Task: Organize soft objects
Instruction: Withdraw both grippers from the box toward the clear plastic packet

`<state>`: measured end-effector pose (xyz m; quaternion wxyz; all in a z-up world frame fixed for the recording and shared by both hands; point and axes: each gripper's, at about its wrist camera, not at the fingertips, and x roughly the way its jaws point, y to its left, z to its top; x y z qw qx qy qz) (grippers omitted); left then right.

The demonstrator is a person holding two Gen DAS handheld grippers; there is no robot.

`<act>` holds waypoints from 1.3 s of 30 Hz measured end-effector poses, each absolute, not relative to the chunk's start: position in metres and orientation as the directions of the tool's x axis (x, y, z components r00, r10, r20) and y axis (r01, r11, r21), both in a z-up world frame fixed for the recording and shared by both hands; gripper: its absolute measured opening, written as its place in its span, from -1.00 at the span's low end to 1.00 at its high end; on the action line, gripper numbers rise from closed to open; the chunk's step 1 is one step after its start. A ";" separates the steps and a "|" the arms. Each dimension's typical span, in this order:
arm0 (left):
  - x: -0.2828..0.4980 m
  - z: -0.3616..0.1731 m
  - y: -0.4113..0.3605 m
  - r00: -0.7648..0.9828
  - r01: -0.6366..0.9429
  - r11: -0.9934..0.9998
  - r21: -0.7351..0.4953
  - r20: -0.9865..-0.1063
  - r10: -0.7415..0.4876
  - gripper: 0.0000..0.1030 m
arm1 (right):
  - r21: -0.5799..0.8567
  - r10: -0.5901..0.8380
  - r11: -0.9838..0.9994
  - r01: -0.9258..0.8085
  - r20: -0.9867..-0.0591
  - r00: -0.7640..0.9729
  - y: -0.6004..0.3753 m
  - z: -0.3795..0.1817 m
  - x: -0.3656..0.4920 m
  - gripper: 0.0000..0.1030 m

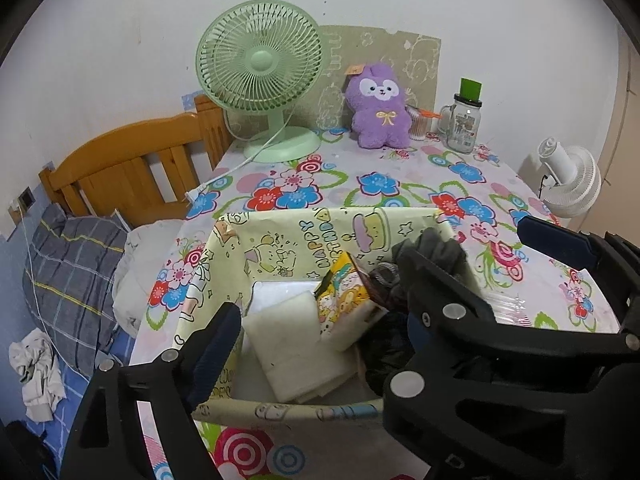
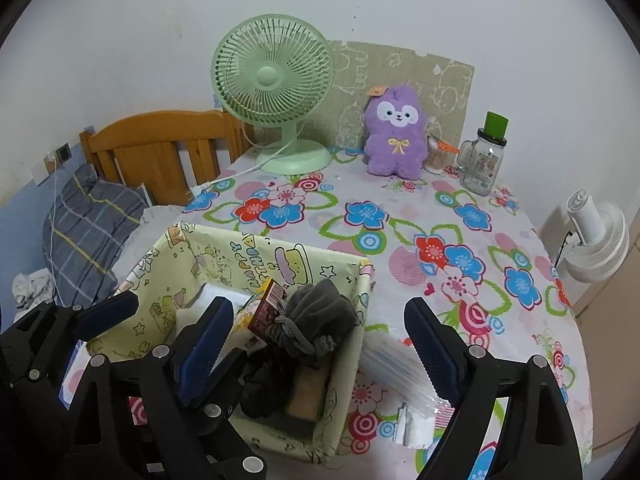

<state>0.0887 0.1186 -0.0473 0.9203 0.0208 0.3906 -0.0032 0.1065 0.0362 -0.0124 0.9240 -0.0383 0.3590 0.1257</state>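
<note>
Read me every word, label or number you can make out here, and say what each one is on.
"HAPPY BIRTHDAY": printed on the inner wall of the yellow paper-lined box.
Glass jar label: too small to read.
Plush toy tag: too small to read.
Cartoon packet in the box: print blurred.

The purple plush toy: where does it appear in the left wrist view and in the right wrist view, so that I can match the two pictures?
Left wrist view: the purple plush toy sits upright at the far edge of the table, right of centre, near the top.
Right wrist view: the same toy is at the far edge, also right of centre.
Shared landmark: the green fan stands just left of it in both.
</note>
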 end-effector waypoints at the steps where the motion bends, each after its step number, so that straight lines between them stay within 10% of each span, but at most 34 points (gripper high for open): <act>1: 0.087 -0.046 0.116 0.698 0.024 0.999 0.036 -0.716 0.010 0.70 | 0.020 0.205 0.966 -0.259 -0.671 0.713 0.035 -0.011 0.105 0.75; 39: 0.042 -0.028 0.047 0.762 0.086 0.994 0.064 -0.647 -0.024 0.81 | -0.004 0.141 0.983 -0.181 -0.610 0.779 -0.040 0.008 0.051 0.78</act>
